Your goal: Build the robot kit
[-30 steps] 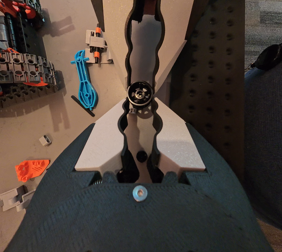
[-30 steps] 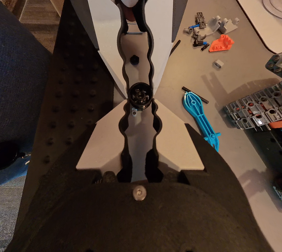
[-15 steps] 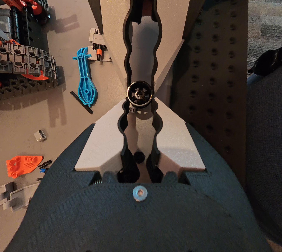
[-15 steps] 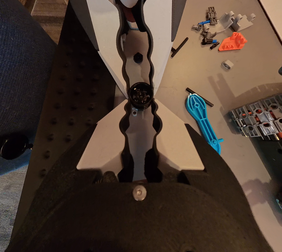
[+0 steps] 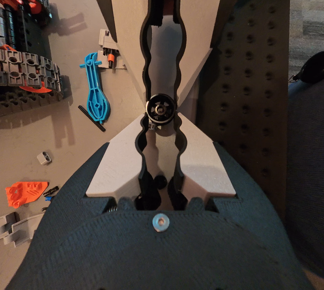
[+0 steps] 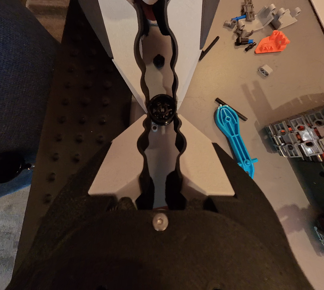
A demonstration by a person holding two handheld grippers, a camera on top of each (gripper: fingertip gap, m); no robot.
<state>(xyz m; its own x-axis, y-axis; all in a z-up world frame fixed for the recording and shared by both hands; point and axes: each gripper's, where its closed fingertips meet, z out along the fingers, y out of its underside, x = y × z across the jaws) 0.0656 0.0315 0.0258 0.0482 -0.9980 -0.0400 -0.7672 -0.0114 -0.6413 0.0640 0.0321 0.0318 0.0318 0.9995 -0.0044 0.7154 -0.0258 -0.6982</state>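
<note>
At the far left of the left wrist frame we see a tracked brick model [image 5: 26, 74], then an orange panel [image 5: 26, 193] at lower left, a small grey connector [image 5: 44, 158] and a blue lever tool [image 5: 96, 92] on the grey table [image 5: 70, 141]. At frame centre, our left gripper [image 5: 161, 115] and right gripper [image 6: 162, 116] meet tip to tip, both pinching one black spoked wheel [image 5: 161, 110] from opposite sides. Right of them lies a dark studded mat [image 5: 245, 88].

Left gripper [image 5: 161, 120] and right gripper [image 6: 161, 120] meet tip to tip; both apparently clamped.
</note>
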